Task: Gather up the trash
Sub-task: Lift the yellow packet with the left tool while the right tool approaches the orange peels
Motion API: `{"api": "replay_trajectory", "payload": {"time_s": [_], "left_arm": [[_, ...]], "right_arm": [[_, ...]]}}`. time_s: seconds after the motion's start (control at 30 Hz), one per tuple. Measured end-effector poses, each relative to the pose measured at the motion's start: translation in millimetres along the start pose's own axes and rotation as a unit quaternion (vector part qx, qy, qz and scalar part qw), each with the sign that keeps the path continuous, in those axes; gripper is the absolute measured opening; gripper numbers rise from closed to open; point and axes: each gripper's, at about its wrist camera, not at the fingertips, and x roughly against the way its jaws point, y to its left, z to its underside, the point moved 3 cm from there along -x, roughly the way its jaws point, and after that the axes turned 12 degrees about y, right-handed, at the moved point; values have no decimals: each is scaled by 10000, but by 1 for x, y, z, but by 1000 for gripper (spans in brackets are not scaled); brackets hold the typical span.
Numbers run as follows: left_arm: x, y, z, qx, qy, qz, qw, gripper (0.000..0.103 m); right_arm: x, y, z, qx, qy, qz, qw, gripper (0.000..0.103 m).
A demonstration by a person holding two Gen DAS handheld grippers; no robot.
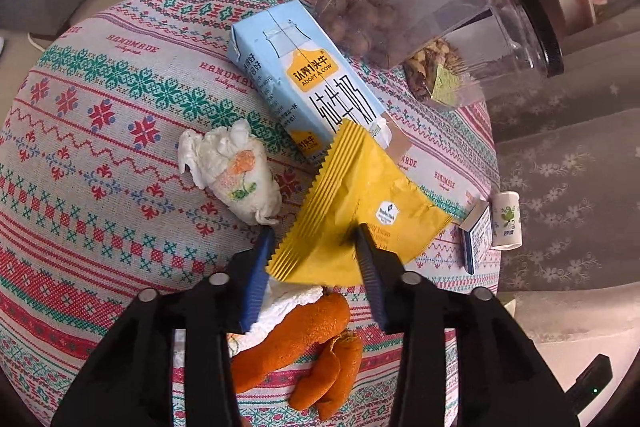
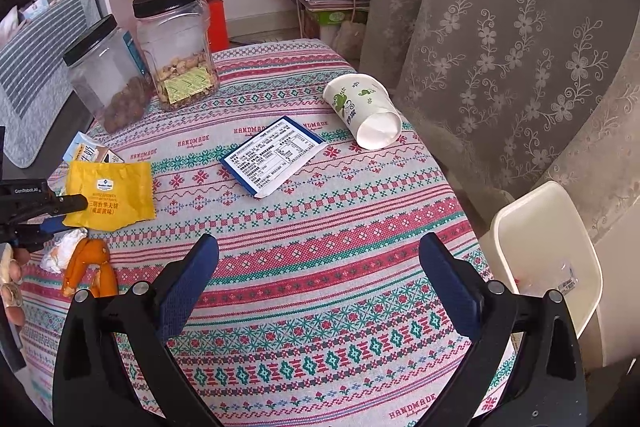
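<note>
left wrist: left claw (image 1: 314,243) pinches yellow wrapper (image 1: 360,207) edge; right claw (image 2: 320,247) agape over bare tablecloth (image 2: 320,227).

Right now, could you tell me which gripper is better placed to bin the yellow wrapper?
Left. The left gripper already straddles the yellow wrapper; the right gripper hangs open over bare tablecloth, though nearer the bin.
</note>
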Motion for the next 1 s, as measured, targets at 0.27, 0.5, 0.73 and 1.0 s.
{"api": "replay_trajectory", "payload": {"time_s": [0.27, 0.5, 0.73, 1.0], "left_arm": [[21, -25, 7, -424, -301, 206, 9984, 14], [65, -54, 23, -930, -798, 319, 9920, 13], [147, -57, 55, -1329, -1812, -329, 9739, 13], [207, -32, 67, -1441, -2524, -664, 9545, 13]], "right_arm": [[1, 5, 1, 75, -14, -5, 10000, 96], [5, 18, -4, 78, -99, -457, 9989, 96], [15, 101, 5, 1348, -7, -1592, 9780, 96], [-20, 151, 33, 1528, 1028, -1801, 9663, 83]]}}
